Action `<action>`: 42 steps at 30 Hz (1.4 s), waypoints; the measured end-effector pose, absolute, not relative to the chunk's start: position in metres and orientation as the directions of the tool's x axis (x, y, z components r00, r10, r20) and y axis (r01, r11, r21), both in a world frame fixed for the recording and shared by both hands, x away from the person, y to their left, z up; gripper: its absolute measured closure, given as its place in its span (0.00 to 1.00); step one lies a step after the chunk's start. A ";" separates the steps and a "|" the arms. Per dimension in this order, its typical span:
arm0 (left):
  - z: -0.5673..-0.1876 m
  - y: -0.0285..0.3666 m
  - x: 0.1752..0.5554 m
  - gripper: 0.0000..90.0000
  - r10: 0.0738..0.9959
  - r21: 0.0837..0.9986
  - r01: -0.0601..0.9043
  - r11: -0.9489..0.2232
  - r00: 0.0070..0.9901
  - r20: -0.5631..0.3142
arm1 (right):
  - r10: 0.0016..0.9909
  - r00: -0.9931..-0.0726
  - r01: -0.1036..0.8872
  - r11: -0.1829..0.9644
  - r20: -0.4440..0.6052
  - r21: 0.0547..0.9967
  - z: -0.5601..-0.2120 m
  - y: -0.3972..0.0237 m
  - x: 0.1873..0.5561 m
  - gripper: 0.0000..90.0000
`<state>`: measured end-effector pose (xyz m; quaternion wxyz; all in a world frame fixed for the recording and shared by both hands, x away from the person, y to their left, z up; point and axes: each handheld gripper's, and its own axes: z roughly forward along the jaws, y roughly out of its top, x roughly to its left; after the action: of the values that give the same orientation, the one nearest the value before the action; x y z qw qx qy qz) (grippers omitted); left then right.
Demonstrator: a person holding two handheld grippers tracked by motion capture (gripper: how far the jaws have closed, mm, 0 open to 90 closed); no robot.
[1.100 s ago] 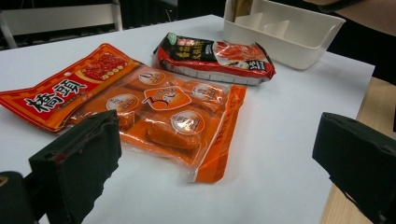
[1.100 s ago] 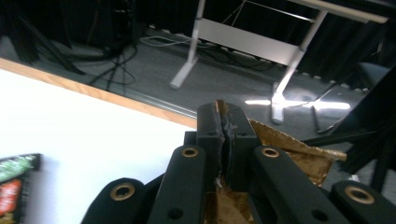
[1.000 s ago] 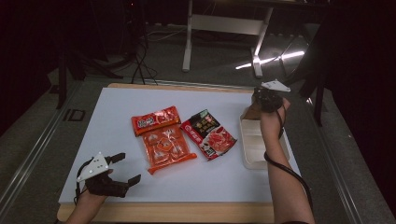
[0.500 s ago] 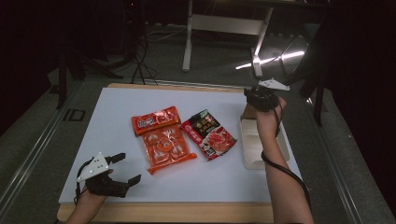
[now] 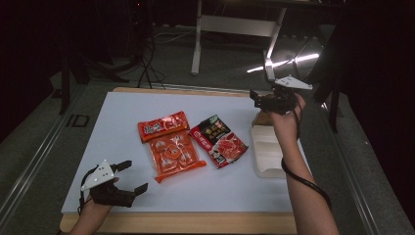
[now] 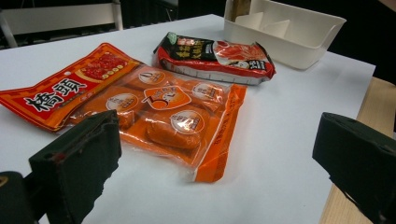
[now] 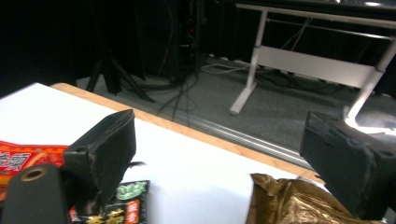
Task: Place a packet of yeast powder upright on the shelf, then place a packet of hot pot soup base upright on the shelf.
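As right gripper (image 5: pixel 268 102) lifted, fingers opened (empty)

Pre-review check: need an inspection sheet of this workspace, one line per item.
Surface: white board on wooden table.
Job's things: gold packet in far end of white divided bin, under the right gripper.
Clutter: orange snack pack, red-black pouch, flat, side by side.
Grippers: right gripper raised, jaws just opened, nothing between; left gripper open, near corner.
Cables: one loops round right forearm.
Surroundings: dark floor, white desk frame.
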<state>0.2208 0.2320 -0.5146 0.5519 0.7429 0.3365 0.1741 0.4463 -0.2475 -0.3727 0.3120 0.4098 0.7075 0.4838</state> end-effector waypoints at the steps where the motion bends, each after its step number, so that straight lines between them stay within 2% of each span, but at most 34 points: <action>1: -0.515 0.232 0.221 0.02 0.692 0.937 0.308 -0.164 0.713 -0.113 | 0.875 -0.483 0.278 0.202 -0.045 0.939 -0.371 -0.246 0.443 0.12; 3: -0.515 0.232 0.220 0.02 0.693 0.937 0.308 -0.164 0.712 -0.113 | 0.858 -0.513 0.265 0.193 -0.032 0.945 -0.368 -0.245 0.436 0.12; 7: -0.515 0.232 0.221 0.02 0.692 0.937 0.308 -0.162 0.713 -0.114 | 0.839 -0.539 0.210 0.223 -0.078 0.952 -0.364 -0.244 0.420 0.15; 10: -0.515 0.232 0.220 0.02 0.692 0.937 0.308 -0.163 0.713 -0.114 | 0.807 -0.589 0.211 0.192 -0.032 0.958 -0.366 -0.249 0.407 0.16; 21: -0.514 0.226 0.220 0.02 0.684 0.936 0.308 -0.169 0.721 -0.114 | 0.775 -0.632 0.227 0.192 -0.005 0.955 -0.386 -0.262 0.353 0.16; 28: -0.515 0.224 0.220 0.02 0.680 0.935 0.310 -0.172 0.724 -0.115 | 0.730 -0.683 0.249 0.261 -0.021 0.933 -0.402 -0.255 0.343 0.17; 32: -0.515 0.223 0.220 0.02 0.678 0.934 0.312 -0.174 0.726 -0.116 | 0.702 -0.712 0.295 0.262 0.028 0.919 -0.407 -0.246 0.344 0.13; 37: -0.515 0.223 0.220 0.02 0.677 0.934 0.313 -0.171 0.726 -0.119 | 0.687 -0.726 0.310 0.298 0.023 0.903 -0.412 -0.230 0.347 0.12; 40: -0.514 0.223 0.219 0.02 0.675 0.934 0.311 -0.174 0.728 -0.116 | 0.684 -0.730 0.311 0.321 0.009 0.895 -0.414 -0.222 0.353 0.21; 42: -0.514 0.223 0.219 0.02 0.674 0.934 0.312 -0.175 0.730 -0.117 | 0.685 -0.729 0.328 0.344 0.004 0.880 -0.415 -0.218 0.359 0.31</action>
<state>0.2192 0.2230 -0.5144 0.5514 0.7489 0.3289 0.1641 0.3592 -0.2179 -0.4147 0.1869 0.3174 0.7980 0.4769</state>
